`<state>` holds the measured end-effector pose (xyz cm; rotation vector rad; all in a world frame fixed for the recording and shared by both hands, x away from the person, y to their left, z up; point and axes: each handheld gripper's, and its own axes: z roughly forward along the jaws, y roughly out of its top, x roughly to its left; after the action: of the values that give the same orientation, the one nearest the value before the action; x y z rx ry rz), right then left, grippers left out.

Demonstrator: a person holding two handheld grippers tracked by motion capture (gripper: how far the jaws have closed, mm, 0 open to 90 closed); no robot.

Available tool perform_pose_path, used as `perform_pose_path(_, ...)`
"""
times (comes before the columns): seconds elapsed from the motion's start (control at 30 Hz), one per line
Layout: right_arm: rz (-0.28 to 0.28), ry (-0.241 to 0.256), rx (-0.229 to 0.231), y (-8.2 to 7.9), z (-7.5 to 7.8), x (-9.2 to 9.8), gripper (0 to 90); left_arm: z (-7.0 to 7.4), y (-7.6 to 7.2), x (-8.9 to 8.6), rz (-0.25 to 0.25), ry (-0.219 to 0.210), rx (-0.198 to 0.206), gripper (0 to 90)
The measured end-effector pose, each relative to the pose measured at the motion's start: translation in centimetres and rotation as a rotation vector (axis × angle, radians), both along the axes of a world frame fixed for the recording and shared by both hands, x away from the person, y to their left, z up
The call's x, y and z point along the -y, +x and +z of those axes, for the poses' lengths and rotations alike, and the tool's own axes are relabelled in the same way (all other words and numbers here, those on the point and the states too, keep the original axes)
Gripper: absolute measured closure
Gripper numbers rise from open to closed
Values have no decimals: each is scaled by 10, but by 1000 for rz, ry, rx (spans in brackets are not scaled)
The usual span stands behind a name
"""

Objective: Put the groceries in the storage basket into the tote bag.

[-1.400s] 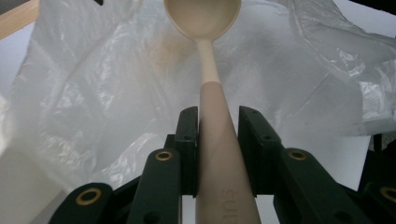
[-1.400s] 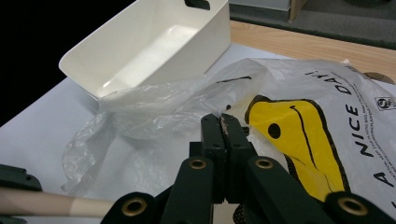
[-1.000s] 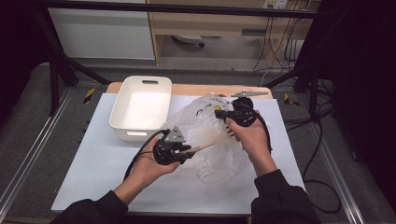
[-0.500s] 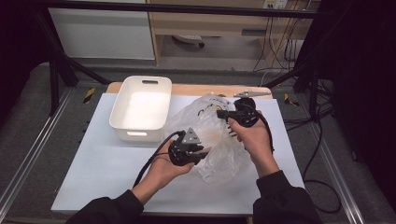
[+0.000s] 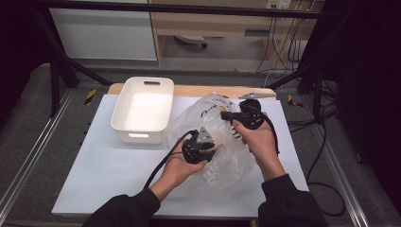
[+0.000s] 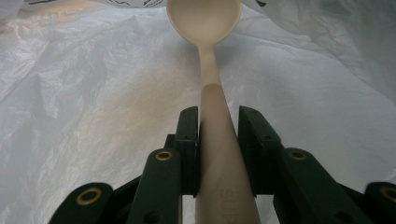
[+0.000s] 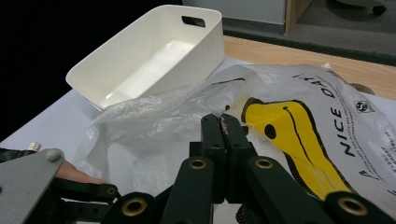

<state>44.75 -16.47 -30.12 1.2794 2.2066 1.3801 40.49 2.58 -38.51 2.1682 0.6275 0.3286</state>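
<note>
The left gripper point(image 6: 217, 140) has its 2 jaws pressed against the handle of a cream plastic spoon point(image 6: 210, 56), whose bowl points away at 12 o'clock, inside a translucent plastic bag point(image 6: 93, 116). In the high view this gripper point(image 5: 213, 147) sits at the bag's point(image 5: 222, 161) 9 o'clock edge, cradled in the left hand point(image 5: 182, 165). The right gripper point(image 7: 226, 140) has its jaws closed together, pinching a fold of the bag point(image 7: 299, 126) beside its yellow print. In the high view it point(image 5: 227, 116) grips the bag's 12 o'clock edge. A white bin point(image 5: 142, 111) stands on the white table point(image 5: 104, 165) at the bag's 10 o'clock.
</note>
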Motion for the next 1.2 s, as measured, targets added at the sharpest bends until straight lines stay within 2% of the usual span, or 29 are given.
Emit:
perform_pose_path(0.13,2,2,-4,-2,0,0,900,-3,6,3,12,-10,5,699)
perform_pose_path(0.5,3,4,9,-2,4,0,900,-17,8,17,12,15,30,700)
perform_pose_path(0.77,3,6,9,-3,5,1,900,-12,10,14,59,-23,63,702)
perform_pose_path(0.93,6,5,10,-4,5,-1,900,-18,13,16,81,-9,75,702)
perform_pose_path(1.07,7,3,10,-4,4,-1,900,-24,13,20,87,-20,92,702)
perform_pose_path(1.2,5,3,9,-3,4,0,900,-23,11,24,82,-32,103,703)
